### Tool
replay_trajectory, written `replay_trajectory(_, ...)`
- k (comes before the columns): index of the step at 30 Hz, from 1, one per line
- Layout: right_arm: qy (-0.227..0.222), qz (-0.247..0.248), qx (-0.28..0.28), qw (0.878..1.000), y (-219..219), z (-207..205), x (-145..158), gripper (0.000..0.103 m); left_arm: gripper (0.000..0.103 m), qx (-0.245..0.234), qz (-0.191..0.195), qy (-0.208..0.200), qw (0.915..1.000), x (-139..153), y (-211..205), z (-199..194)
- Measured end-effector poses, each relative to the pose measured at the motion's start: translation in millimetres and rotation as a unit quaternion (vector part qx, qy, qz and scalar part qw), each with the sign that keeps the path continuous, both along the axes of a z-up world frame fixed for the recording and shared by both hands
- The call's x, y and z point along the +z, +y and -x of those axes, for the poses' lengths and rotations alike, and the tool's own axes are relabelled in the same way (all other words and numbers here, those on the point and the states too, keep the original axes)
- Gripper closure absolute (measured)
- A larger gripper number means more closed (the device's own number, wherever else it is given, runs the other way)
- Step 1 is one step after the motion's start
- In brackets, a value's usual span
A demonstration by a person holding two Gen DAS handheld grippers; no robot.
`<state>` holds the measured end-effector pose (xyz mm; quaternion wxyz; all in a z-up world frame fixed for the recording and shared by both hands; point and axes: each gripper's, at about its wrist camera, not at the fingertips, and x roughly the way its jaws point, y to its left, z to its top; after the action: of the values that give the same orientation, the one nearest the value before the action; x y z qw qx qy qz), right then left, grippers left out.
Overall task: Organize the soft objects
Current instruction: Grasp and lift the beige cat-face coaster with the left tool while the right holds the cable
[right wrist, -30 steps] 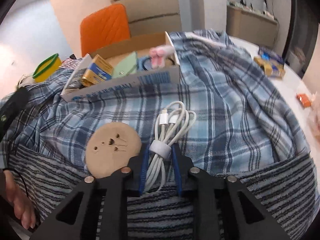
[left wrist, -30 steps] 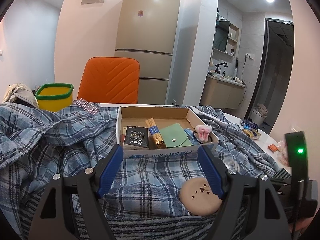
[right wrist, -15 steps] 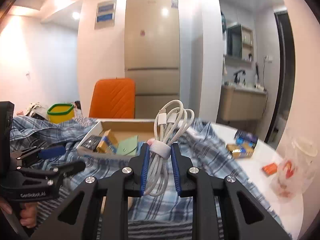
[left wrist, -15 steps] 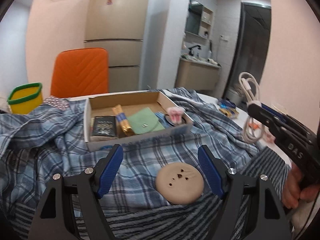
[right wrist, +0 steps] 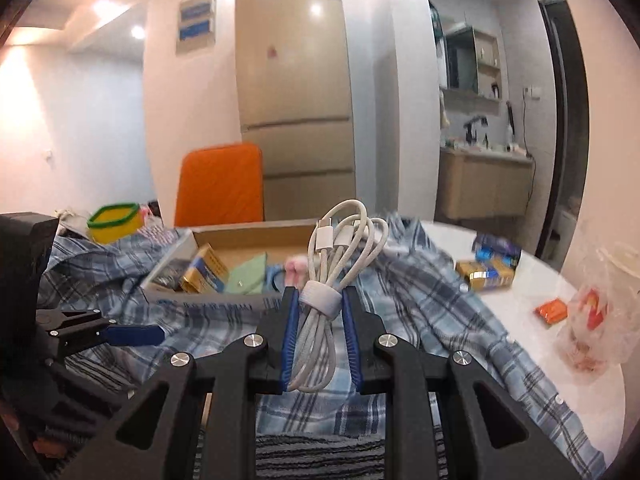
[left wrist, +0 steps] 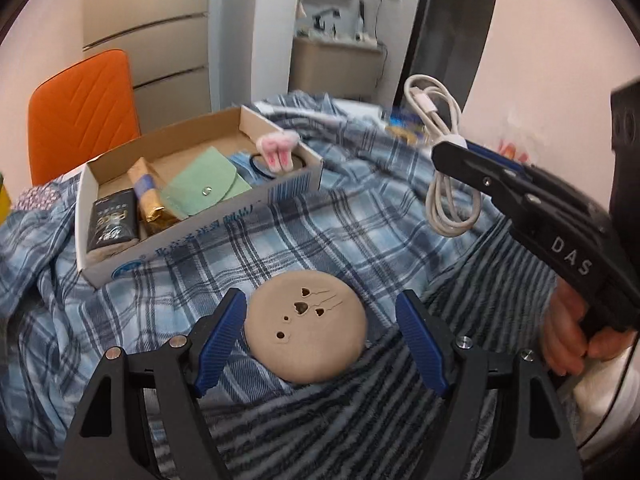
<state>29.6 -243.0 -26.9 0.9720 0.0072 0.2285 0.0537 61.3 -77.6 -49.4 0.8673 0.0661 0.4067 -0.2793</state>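
My right gripper (right wrist: pixel 319 300) is shut on a coiled white cable (right wrist: pixel 344 240) and holds it in the air above the plaid cloth; the cable also shows in the left wrist view (left wrist: pixel 448 168), right of the box. My left gripper (left wrist: pixel 320 312) is open, its blue pads on either side of a round tan pad (left wrist: pixel 306 326) that lies on the plaid cloth (left wrist: pixel 280 232). An open cardboard box (left wrist: pixel 200 216) beyond it holds a green pouch (left wrist: pixel 204 188), a black packet, a gold packet and a pink-eared item (left wrist: pixel 276 148).
An orange chair (right wrist: pixel 220 184) and a fridge stand behind the table. A yellow tub with a green rim (right wrist: pixel 114 222) is at the left. Small packets (right wrist: pixel 490 268) and a plastic bag (right wrist: pixel 592 308) lie on the white tabletop at the right.
My right gripper lifted the white cable off the cloth and carries it up toward the box. My left gripper moved forward and down around the tan pad.
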Motion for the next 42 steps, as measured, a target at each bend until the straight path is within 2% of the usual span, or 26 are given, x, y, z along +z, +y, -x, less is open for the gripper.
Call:
replay_trajectory(4,0.032,-0.027,0.003,0.999,-9.7,-11.4,-8.5,0.080,0.027,-0.002,-0.038,0.019,0.9991,-7.3,-9.9,-11.6)
replay_trajectory(8,0.036,-0.035,0.005,0.999,-11.7,-12.0,-12.0,0.080,0.027,-0.014,-0.061,0.056,0.9964,-22.3,-14.4,-18.4)
replay_trajectory(10,0.035,-0.033,0.007,0.999,-10.7,-11.7,-12.0,0.080,0.026,-0.010,-0.076,0.056,0.9955,-26.2,-16.1,-18.2)
replay_trajectory(17,0.044,-0.037,0.009,0.998,-10.5,-14.5,-13.6,0.080,0.020,-0.006,-0.085,0.073,0.9937,-34.8,-15.8,-21.3)
replay_trajectory(22,0.048,-0.040,0.009,0.998,-11.4,-15.8,-14.5,0.080,0.020,-0.004,-0.087,0.077,0.9932,-35.9,-15.0,-20.7)
replay_trajectory(24,0.049,-0.040,0.009,0.998,-11.2,-15.9,-14.5,0.080,0.017,-0.001,-0.099,0.086,0.9914,-40.0,-17.2,-22.8)
replay_trajectory(27,0.051,-0.039,0.009,0.998,-10.8,-16.8,-15.0,0.080,0.017,0.000,-0.111,0.080,0.9906,-41.1,-21.7,-22.5)
replay_trajectory(32,0.062,-0.031,0.005,0.998,-8.5,-20.1,-17.6,0.080,0.029,0.010,-0.089,0.057,0.9944,-37.0,-17.7,-19.0)
replay_trajectory(35,0.062,-0.032,0.005,0.998,-9.2,-20.2,-17.5,0.080,0.029,0.019,-0.069,0.033,0.9969,-28.5,-10.7,-10.0)
replay_trajectory(38,0.061,-0.031,0.005,0.998,-9.2,-20.1,-17.2,0.080,0.029,0.026,-0.043,-0.008,0.9987,-14.1,-2.5,2.2)
replay_trajectory(42,0.062,-0.022,0.000,0.998,-8.0,-20.3,-17.8,0.080,0.029,0.040,-0.026,-0.073,0.9962,2.3,5.3,23.0)
